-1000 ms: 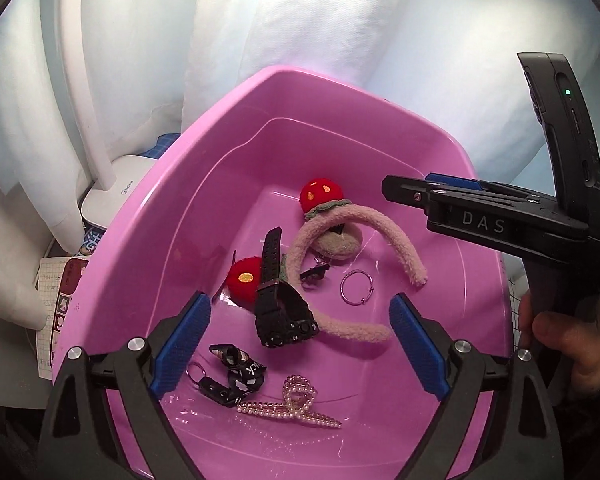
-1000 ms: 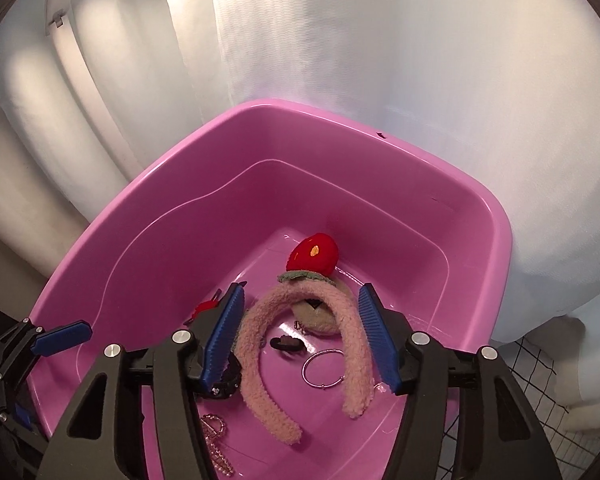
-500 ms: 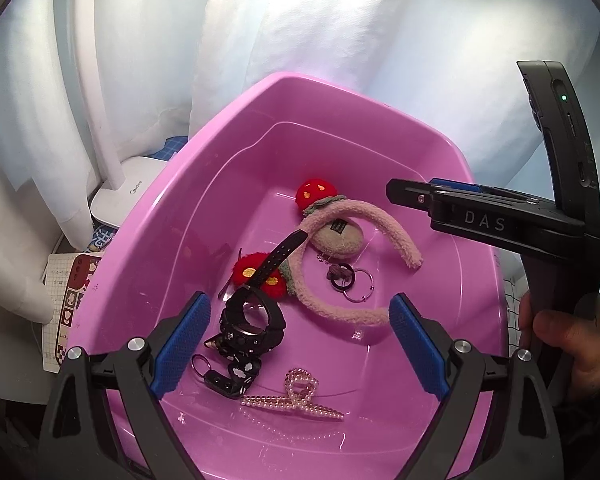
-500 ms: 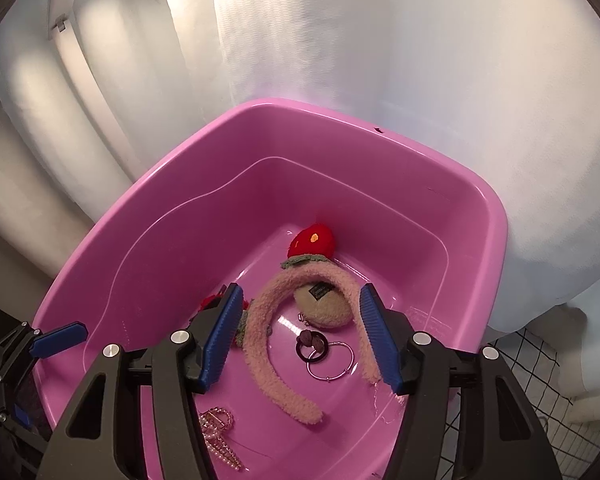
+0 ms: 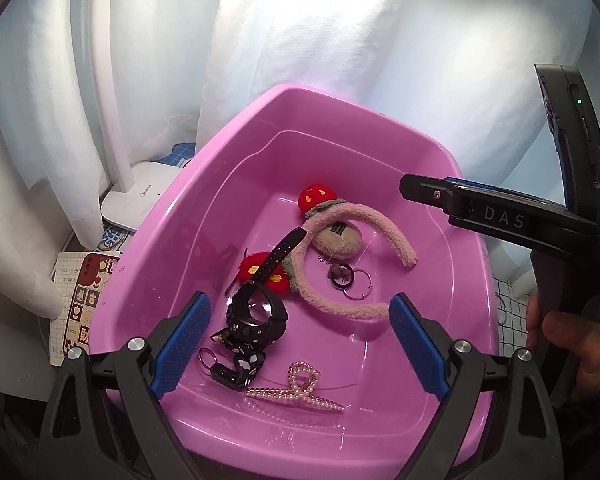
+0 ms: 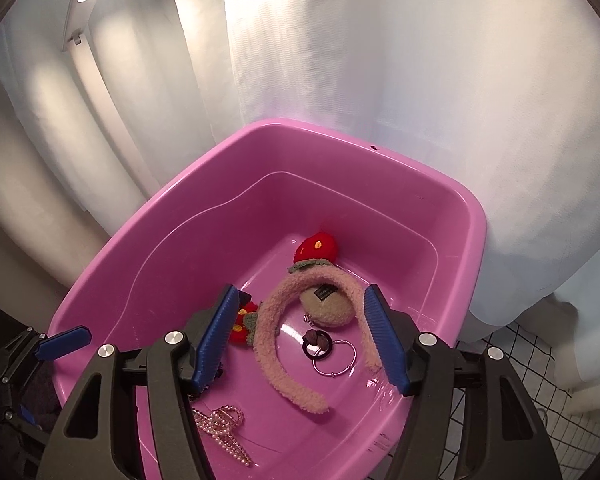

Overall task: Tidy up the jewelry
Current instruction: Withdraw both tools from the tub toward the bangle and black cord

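Left gripper (image 5: pixel 296 340) spread wide, empty, above near edge of pink tub (image 5: pixel 172 240). Right gripper (image 6: pixel 306 334) also spread, holding nothing, over tub's middle. All jewelry lies on tub floor: black watch (image 5: pixel 256 312) just ahead of left gripper, strap resting on red flower clip (image 5: pixel 262 274); pearl hair claw (image 5: pixel 296 390) nearest; fuzzy pink headband (image 6: pixel 284 344) arcs around silver ring (image 6: pixel 334 358) and dark hair tie (image 6: pixel 318 346).

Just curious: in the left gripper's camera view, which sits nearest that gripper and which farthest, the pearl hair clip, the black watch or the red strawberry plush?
1. Pearl hair clip, lowest, between the fingers.
2. Black watch, left of middle.
3. Red strawberry plush, at the tub's far end.
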`<state>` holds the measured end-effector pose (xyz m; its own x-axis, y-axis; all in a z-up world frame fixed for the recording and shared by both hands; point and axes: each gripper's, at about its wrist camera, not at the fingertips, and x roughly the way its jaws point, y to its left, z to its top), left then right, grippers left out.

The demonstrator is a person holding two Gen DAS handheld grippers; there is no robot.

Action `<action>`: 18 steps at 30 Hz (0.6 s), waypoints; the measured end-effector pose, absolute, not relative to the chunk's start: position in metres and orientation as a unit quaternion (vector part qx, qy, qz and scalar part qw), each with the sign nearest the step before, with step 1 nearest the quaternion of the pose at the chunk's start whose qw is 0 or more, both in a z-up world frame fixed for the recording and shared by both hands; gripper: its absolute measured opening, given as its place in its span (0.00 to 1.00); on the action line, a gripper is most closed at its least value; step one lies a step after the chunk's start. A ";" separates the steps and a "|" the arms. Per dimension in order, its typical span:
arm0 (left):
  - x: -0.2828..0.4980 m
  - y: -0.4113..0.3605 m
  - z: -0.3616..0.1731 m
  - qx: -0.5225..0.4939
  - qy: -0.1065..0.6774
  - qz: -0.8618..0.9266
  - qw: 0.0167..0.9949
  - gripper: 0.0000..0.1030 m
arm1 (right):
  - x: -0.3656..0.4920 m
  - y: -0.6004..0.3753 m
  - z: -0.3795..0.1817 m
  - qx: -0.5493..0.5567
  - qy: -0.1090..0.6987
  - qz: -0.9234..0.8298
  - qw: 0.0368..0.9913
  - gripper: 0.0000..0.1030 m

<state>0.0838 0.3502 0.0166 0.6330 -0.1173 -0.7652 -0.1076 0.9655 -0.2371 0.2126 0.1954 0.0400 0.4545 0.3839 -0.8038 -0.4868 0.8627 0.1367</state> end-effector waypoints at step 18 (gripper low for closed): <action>0.053 0.328 0.042 -0.109 0.390 0.007 0.914 0.87 | 0.149 0.129 0.070 -0.013 0.416 0.238 0.878 0.71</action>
<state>0.0533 0.3278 0.0420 0.6956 -0.0712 -0.7149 -0.0984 0.9762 -0.1930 0.1489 0.1285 0.0696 0.5413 0.4071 -0.7357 -0.4289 0.8863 0.1748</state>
